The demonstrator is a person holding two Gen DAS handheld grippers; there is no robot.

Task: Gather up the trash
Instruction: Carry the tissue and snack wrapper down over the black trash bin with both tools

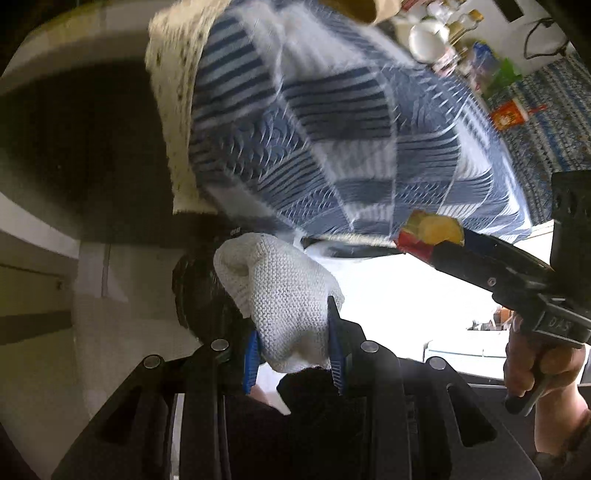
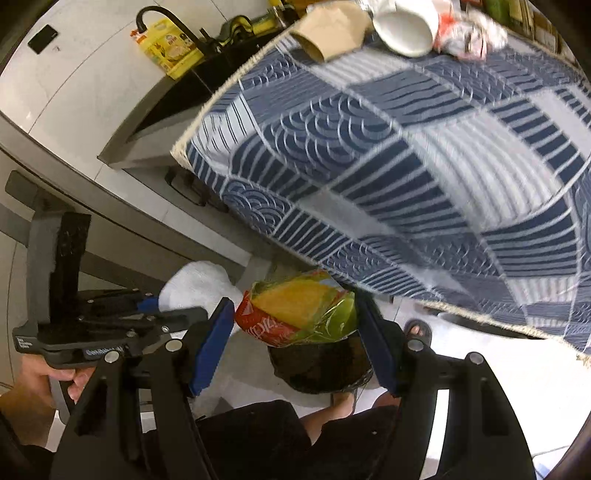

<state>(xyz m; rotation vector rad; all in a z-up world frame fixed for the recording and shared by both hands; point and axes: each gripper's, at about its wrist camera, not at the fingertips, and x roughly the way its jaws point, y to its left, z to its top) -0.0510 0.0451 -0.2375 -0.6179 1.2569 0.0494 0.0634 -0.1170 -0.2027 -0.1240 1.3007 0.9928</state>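
While both hands hang below the edge of the bench (image 2: pixel 369 155), the left hand-held gripper (image 1: pixel 293 354) is clamped tight on a white knitted cloth (image 1: pixel 280 295), its blue pads pressing both sides. To its right, the right hand-held gripper (image 2: pixel 295 328) stands roughly half open, pinching a crinkled red, yellow and green snack wrapper (image 2: pixel 299 314) between its pads, directly above a black-lined bin (image 2: pixel 321 365) on the floor. The blue patterned tablecloth (image 1: pixel 332 129) overhangs the bin and hides its far rim. Farther back on the bench: a cardboard tube (image 2: pixel 328 33), a tipped white cup (image 2: pixel 406 26), crumpled wrapping (image 2: pixel 469 37). Sandalled feet (image 2: pixel 417 328) flank the bin. Items at the bench's far end are blurred, unreadable.
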